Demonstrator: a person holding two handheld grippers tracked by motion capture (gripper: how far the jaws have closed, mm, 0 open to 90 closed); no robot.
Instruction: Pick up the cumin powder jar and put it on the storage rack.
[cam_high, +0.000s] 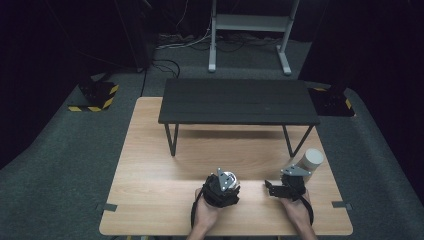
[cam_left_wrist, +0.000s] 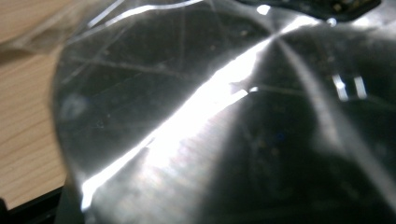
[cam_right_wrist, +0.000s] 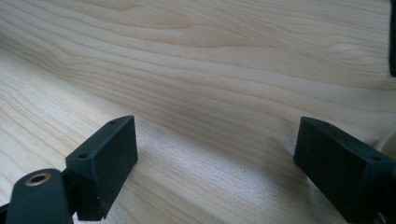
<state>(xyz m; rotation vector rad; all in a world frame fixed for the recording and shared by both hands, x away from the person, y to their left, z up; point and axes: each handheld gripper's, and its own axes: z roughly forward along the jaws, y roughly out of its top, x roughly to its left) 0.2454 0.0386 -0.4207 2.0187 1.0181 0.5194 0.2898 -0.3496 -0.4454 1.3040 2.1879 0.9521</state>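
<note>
Shiny metal object (cam_left_wrist: 224, 121): a scratched, reflective, rounded surface, possibly a can or lid end, too close and blurred in the left gripper view to name more exactly. In the high view you see a silvery round top (cam_high: 228, 177) at the head of your left gripper (cam_high: 221, 189), well in front of the black shelf (cam_high: 238, 100) and near the front edge of the wooden table (cam_high: 150, 165). Whether your left jaws clasp it or merely press against it cannot be told; the jaws themselves are hidden. Right gripper (cam_right_wrist: 215, 163): jaws spread wide with bare wood between them, carrying nothing, beside the left gripper on the side of the shelf's right leg. White cylinder (cam_high: 312, 161): stands upright just beyond your right gripper, near that same shelf leg. Hazards, as judged: a smooth metal surface may slip from the pads if your grip is light; a sideways sweep of your right hand could topple the cylinder; with the left camera smothered, you are steering that hand half blind.
</note>
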